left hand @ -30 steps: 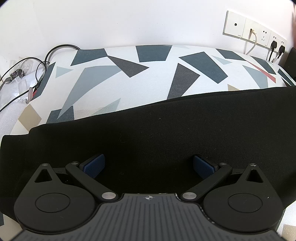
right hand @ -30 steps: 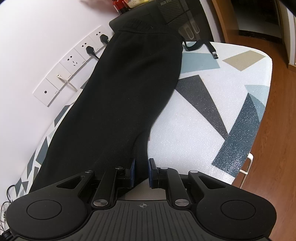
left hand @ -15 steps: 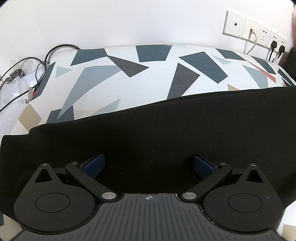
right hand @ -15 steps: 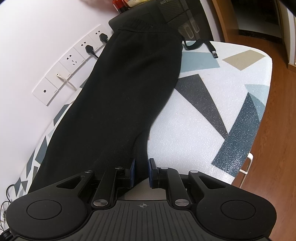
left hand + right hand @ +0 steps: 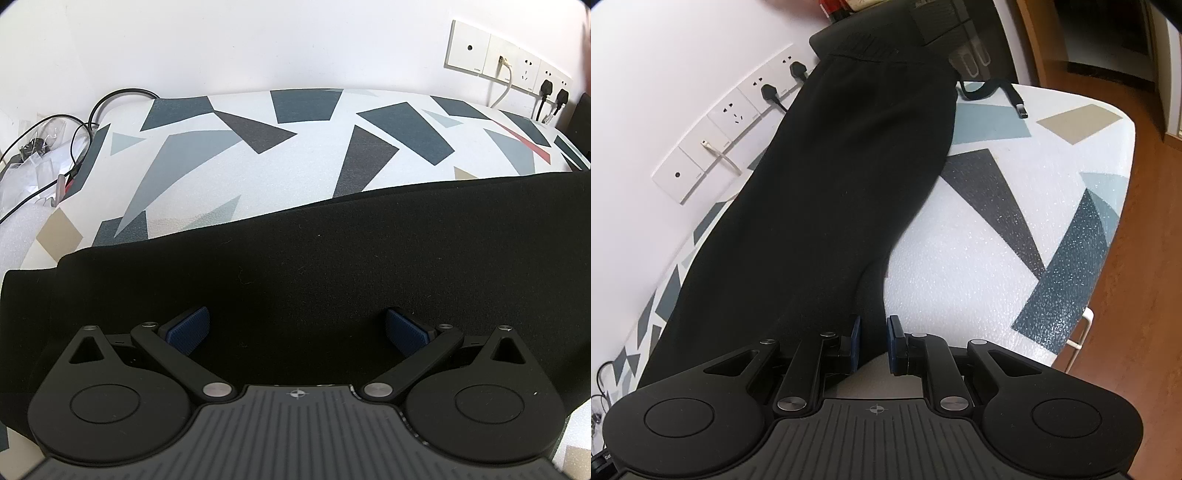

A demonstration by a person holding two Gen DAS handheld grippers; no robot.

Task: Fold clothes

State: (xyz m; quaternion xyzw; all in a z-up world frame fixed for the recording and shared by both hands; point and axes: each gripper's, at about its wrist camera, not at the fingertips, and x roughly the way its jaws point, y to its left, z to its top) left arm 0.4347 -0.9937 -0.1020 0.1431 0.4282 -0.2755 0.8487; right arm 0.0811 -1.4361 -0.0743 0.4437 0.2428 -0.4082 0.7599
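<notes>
Black trousers point(image 5: 332, 258) lie flat along a table with a white cover printed with grey and blue shapes point(image 5: 229, 155). My left gripper point(image 5: 297, 326) is wide open, low over the cloth near its left end, holding nothing. In the right wrist view the trousers point(image 5: 831, 177) stretch away to the waistband at the far end by the wall. My right gripper point(image 5: 873, 341) is nearly shut, its blue pads point(image 5: 894, 341) pinching the near edge of the black cloth where it narrows.
Wall sockets with plugs point(image 5: 517, 70) sit at the back right. Cables and plastic bags point(image 5: 40, 147) lie off the table's left end. A black strap point(image 5: 993, 92) lies beyond the trousers. The table edge point(image 5: 1119, 221) drops to a wooden floor on the right.
</notes>
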